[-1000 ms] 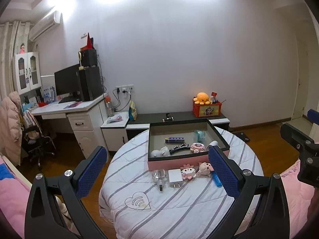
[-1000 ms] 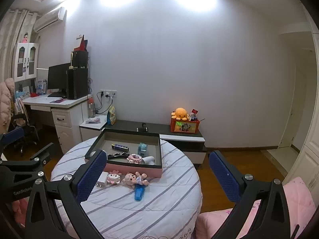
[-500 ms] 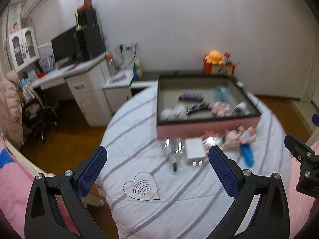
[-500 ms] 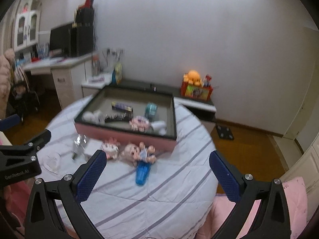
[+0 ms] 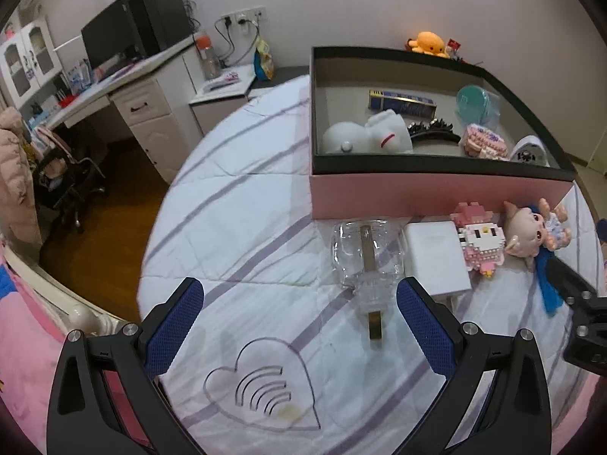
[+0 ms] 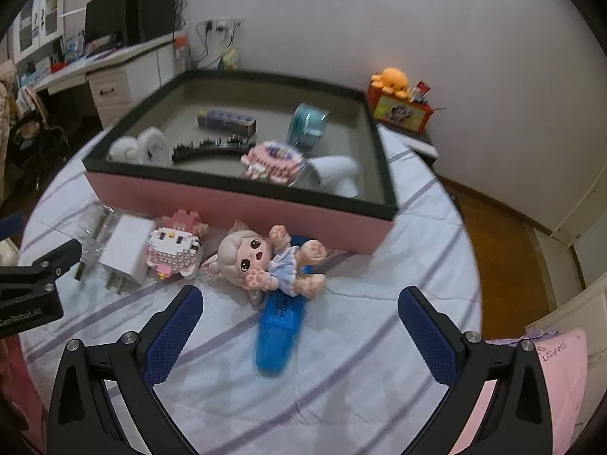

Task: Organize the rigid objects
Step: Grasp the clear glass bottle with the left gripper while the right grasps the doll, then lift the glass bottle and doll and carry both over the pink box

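Outside 1 pink box (image 5: pixel 436 197): 5 objects; both grippers' fingers (image 5: pixel 425 320) (image 6: pixel 174 328) apart, empty.

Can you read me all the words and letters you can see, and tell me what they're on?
"GenRobot.AI", partly cut off, on the left gripper's black body.
"LOVERS", roughly, handwritten on the pink cloth.
Print on the blue tube, the dark blue box in the pink tray and the red box: too blurred to read.
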{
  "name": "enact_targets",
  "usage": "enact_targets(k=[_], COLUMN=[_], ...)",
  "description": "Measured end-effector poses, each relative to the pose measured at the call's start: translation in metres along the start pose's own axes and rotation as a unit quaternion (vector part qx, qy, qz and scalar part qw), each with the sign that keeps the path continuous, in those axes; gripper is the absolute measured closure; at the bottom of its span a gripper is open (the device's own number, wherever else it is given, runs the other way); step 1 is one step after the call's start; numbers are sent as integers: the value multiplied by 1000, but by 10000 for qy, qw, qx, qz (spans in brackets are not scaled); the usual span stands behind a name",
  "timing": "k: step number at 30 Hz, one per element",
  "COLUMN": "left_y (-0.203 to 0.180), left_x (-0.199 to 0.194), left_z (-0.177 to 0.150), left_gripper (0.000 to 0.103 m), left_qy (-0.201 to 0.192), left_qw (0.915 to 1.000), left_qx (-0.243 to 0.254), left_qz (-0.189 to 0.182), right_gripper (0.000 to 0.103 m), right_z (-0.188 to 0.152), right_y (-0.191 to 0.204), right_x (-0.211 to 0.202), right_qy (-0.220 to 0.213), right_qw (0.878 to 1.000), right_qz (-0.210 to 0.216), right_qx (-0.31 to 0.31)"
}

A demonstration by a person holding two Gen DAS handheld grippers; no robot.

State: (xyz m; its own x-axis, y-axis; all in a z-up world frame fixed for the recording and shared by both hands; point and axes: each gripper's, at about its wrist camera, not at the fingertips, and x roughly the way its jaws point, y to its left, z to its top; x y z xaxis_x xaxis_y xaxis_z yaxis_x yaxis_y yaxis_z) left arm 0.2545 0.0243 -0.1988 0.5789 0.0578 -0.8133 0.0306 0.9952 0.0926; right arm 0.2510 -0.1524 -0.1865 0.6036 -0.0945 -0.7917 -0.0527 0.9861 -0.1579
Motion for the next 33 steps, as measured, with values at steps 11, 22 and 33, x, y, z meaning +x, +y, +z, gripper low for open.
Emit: enact_targets(k=[11, 22, 33], left_y=[-12, -25, -20], left_x=[29, 25, 25], left_z=[4, 6, 6], left_gripper=[0, 56, 55], left_qy=[205, 104, 167], left_qw=[9996, 9982, 9982], left_qx=[134, 282, 183], left_qz=[-170, -512, -547], right_gripper=[0, 44, 55], right_z=[7, -2, 1], right_y=[8, -2, -6], right_x=[42, 30, 26], right_qy=[235, 27, -56], right_qw=[9994, 9979, 9975], right_qz=[201, 642, 662], right_qx=[-149, 107, 251])
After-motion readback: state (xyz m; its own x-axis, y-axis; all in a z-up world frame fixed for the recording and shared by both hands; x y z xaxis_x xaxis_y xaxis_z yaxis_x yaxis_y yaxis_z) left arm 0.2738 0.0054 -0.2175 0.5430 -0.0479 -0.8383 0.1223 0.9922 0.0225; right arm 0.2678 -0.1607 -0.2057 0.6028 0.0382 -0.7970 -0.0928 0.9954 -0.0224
